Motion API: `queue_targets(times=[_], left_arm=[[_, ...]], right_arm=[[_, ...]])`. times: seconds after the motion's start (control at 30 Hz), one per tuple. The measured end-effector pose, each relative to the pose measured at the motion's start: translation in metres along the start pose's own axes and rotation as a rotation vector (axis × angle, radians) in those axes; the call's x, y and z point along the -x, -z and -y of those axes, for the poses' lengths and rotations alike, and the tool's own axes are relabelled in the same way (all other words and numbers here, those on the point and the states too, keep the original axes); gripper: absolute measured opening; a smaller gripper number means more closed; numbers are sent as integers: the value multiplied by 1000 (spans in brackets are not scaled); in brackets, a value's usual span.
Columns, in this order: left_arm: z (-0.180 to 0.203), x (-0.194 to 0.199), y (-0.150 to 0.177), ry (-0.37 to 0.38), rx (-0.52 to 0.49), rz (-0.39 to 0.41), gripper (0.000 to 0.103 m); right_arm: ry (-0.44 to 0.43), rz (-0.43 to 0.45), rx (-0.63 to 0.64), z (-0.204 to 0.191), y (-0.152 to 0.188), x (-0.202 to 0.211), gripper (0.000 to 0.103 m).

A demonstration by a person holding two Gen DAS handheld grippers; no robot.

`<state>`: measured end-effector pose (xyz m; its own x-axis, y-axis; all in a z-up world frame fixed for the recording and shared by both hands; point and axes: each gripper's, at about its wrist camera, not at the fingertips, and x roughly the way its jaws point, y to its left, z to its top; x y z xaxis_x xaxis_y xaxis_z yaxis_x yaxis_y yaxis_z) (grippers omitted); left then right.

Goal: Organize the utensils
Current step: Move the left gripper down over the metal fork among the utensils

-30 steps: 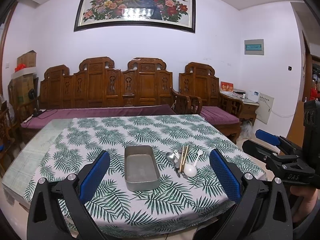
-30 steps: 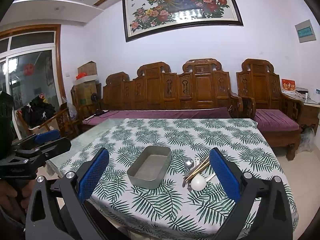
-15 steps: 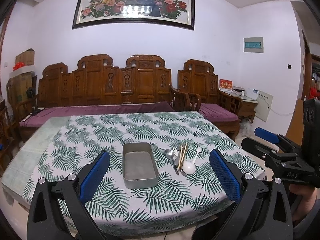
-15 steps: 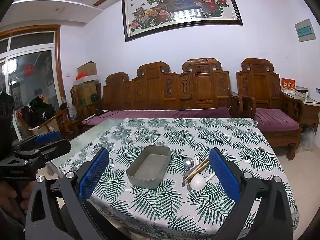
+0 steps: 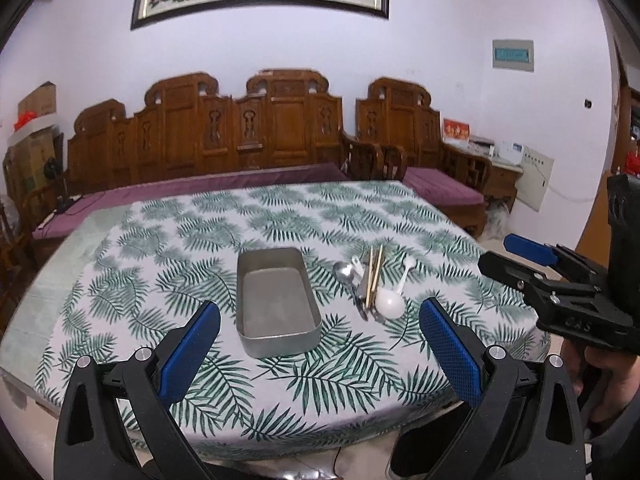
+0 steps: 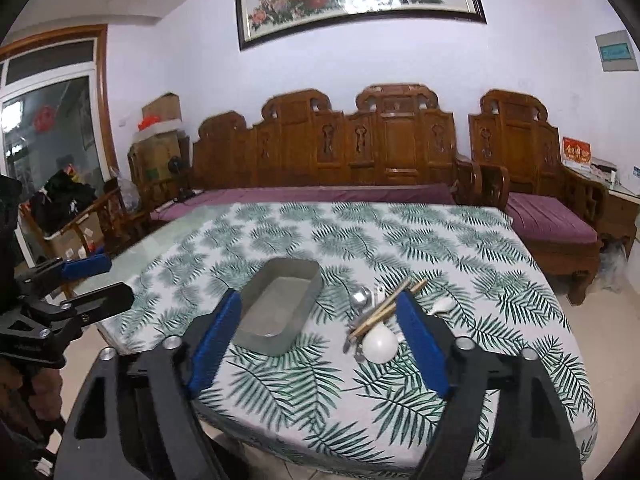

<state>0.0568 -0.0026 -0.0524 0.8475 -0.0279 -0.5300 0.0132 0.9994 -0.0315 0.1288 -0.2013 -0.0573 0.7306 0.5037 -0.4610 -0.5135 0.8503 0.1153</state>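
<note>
a: where's the metal tin [image 5: 276, 300]?
b: open and empty, lengthwise on the worktop [image 5: 160, 240].
a: and the utensils?
b: bunched just right of it: a metal spoon [image 5: 345, 271], wooden chopsticks [image 5: 375, 276] and a white spoon [image 5: 390, 304], bowl nearest.

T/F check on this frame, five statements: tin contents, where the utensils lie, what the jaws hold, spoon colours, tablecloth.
1. The metal tin is empty. True.
2. The utensils lie inside the tin. False: they lie in a pile on the cloth beside it.
3. The right gripper holds the chopsticks. False: its jaws are closing with nothing between them.
4. A white spoon lies in the pile. True.
5. The tablecloth is plain red. False: white with green leaves.
</note>
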Motion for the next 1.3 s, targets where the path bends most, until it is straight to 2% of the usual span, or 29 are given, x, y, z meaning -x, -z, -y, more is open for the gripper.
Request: queue_targets(times=[0.23, 0.6, 0.8, 1.03, 1.3], left_arm=[[-4, -41, -2, 18, -11, -56, 96], [-2, -102, -14, 49, -44, -120, 95], [10, -147, -18, 100, -54, -175, 80], [29, -196, -8, 168, -49, -255, 62], [47, -253, -8, 172, -100, -322, 49]], right_arm=[[24, -67, -12, 27, 9, -45, 56], [55, -155, -52, 76, 16, -114, 48], [69, -193, -81, 102, 19, -146, 44], [102, -229, -109, 131, 30, -176, 44], [82, -275, -151, 151, 53, -201, 43]])
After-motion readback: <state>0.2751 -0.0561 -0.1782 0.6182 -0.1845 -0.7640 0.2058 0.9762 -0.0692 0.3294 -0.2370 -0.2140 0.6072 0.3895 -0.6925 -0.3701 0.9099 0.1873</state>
